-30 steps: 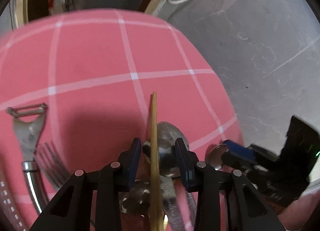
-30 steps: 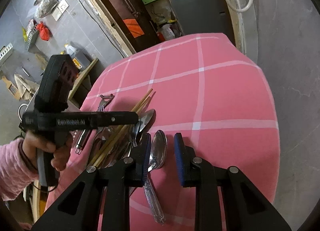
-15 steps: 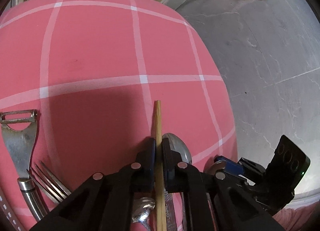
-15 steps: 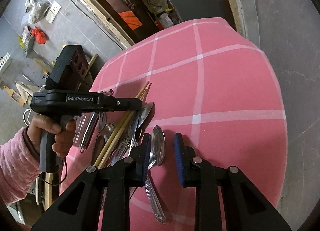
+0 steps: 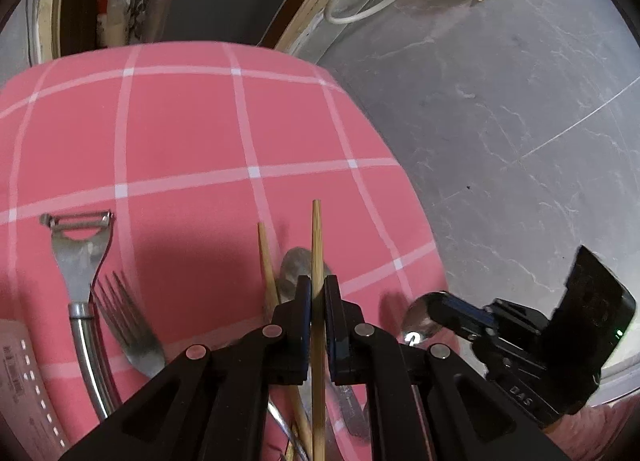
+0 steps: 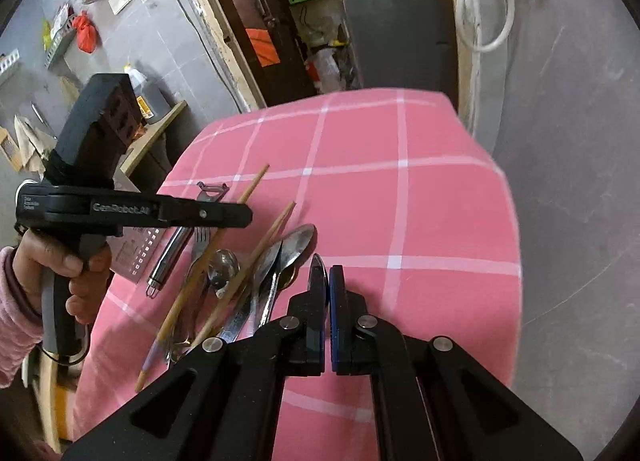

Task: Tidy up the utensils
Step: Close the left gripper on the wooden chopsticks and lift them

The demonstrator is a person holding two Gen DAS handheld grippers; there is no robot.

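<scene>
A pile of utensils lies on the pink checked tablecloth (image 5: 180,133). My left gripper (image 5: 317,289) is shut on a wooden chopstick (image 5: 316,229), which points away between the pads and is raised off the pile. In the right wrist view the left gripper (image 6: 240,217) holds that chopstick (image 6: 254,187) over the pile. A second chopstick (image 5: 265,257) and a spoon (image 5: 292,267) lie just beneath. My right gripper (image 6: 326,281) has its jaws closing tight on a metal spoon (image 6: 317,271). The spoon's bowl (image 5: 420,321) sticks out past the pads; its handle is hidden.
A peeler (image 5: 80,245) and a fork (image 5: 124,317) lie left of the pile, beside a flat perforated grater (image 6: 136,253). More spoons (image 6: 296,245) and a chopstick (image 6: 260,253) stay on the cloth. A hand in a pink sleeve (image 6: 60,261) grips the left tool. Grey floor lies right.
The left gripper closed on the chopstick and rose with it. The right gripper closed on the spoon that lay between its fingers and lifted it off the cloth.
</scene>
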